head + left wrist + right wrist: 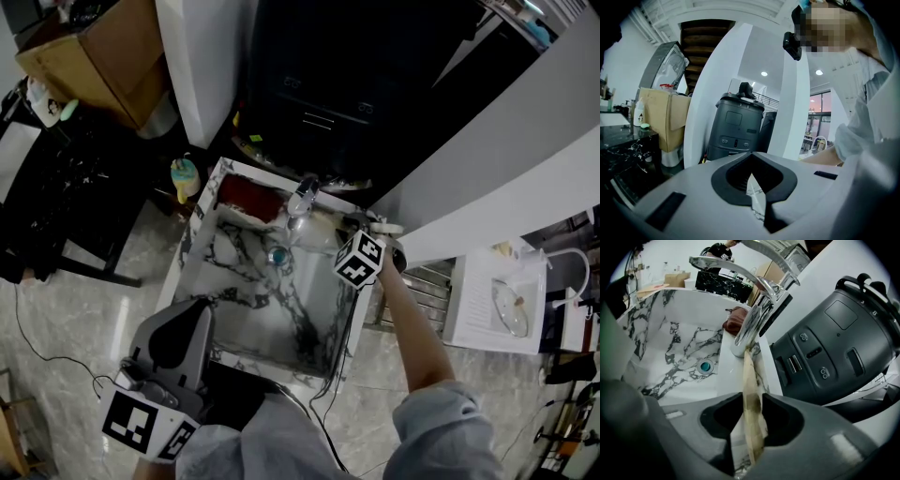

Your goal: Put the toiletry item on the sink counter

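Observation:
A thin, flat beige toiletry item (752, 418) stands on edge between the jaws of my right gripper (751, 430). Its far end reaches toward the base of the chrome faucet (754, 319) on the marble sink counter (727, 378). A gap shows between the item and the left jaw, so the right gripper is open around it. In the head view this gripper (362, 228) hovers at the counter's back right corner, beside the faucet (302, 197). My left gripper (190, 311) hangs at the sink's near left corner, shut and empty (757, 206).
The marble basin (267, 314) has a teal drain (277, 255) and a dark red object (248, 195) at its back left. A black machine (319, 103) stands right behind the sink. A cardboard box (103, 56) and a bottle (185, 176) sit to the left.

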The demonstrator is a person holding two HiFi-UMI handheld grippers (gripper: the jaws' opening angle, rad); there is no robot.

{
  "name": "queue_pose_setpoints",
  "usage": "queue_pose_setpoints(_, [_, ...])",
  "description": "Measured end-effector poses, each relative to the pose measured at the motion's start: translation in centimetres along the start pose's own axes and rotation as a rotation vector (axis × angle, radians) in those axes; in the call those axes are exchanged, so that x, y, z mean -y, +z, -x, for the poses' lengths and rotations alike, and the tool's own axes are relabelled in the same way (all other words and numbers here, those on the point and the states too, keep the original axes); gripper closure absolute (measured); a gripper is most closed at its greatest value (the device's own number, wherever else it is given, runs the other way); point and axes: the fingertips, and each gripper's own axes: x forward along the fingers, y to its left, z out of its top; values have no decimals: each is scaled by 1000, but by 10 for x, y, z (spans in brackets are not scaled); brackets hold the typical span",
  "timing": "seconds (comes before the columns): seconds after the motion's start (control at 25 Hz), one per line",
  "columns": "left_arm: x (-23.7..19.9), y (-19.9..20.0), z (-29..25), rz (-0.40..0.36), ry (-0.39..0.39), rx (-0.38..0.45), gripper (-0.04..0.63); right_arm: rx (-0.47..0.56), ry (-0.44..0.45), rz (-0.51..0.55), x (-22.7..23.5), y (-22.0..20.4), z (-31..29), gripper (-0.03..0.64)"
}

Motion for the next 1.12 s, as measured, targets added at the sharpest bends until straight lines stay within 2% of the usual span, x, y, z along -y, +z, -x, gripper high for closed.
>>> queue_pose_setpoints(0.32, [-3,0,1,1,-21,2,591,31,35,-102,1,5,7,453])
queue_pose_setpoints(0.76, [-1,9,2,-5,-72,19,591,95,1,-205,12,19,37,449])
queue_pose_setpoints(0.88, [2,14,1,-8,-91,26,591,143,-28,-290,20,24,51,449])
queue_pose_setpoints(1.12, [6,23,0,-15,-132,42,591,278,-76,-534,33,32,87,462])
